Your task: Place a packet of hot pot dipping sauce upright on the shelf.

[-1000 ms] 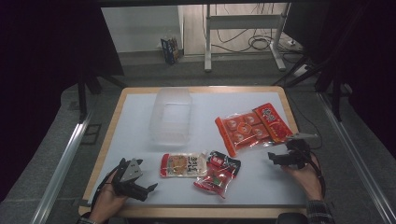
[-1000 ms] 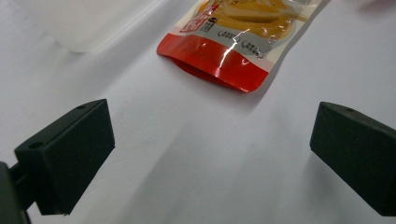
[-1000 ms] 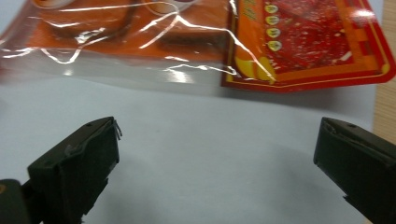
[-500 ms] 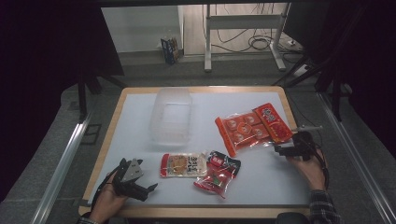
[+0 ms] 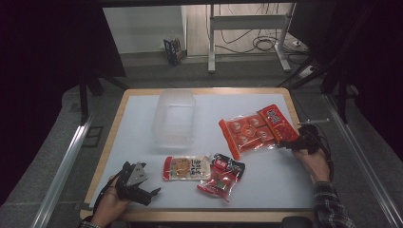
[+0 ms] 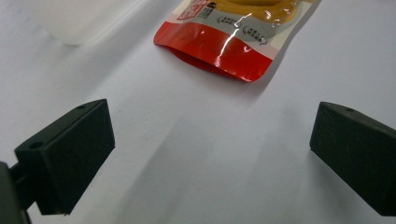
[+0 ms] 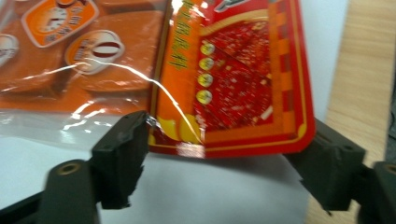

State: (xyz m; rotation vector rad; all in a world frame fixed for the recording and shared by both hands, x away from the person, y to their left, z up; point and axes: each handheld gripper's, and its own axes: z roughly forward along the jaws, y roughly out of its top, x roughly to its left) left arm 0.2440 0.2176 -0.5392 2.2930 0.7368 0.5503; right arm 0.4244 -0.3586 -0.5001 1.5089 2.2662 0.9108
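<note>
Left tongs (image 5: pixel 151 194) rest at the near left corner of the bench (image 5: pixel 138 123), low over the surface. In my left gripper view the jaws stand wide apart with nothing between them but bare bench; the red end of the beige snack pouch (image 6: pixel 219 42) lies just ahead, not touching.

Clear plastic tub (image 5: pixel 175 118) sits left of centre, toward the far side. Nearer me, beige snack pouch (image 5: pixel 187 167) lies flat, and just beside it on the right a small red and black packet (image 5: pixel 222 175), tilted.

Right of centre: large orange cookie pack (image 5: pixel 244 133), with the red packet (image 5: pixel 277 121) against its right end, close to the bench's right edge.

Right tongs (image 5: pixel 285 144) are at the near edge of that red packet (image 7: pixel 243 84). Jaws have just been closing and now stand at a middling width. In my right gripper view the packet's near edge lies between the two jaws; I cannot tell whether the pads press on it yet.
</note>
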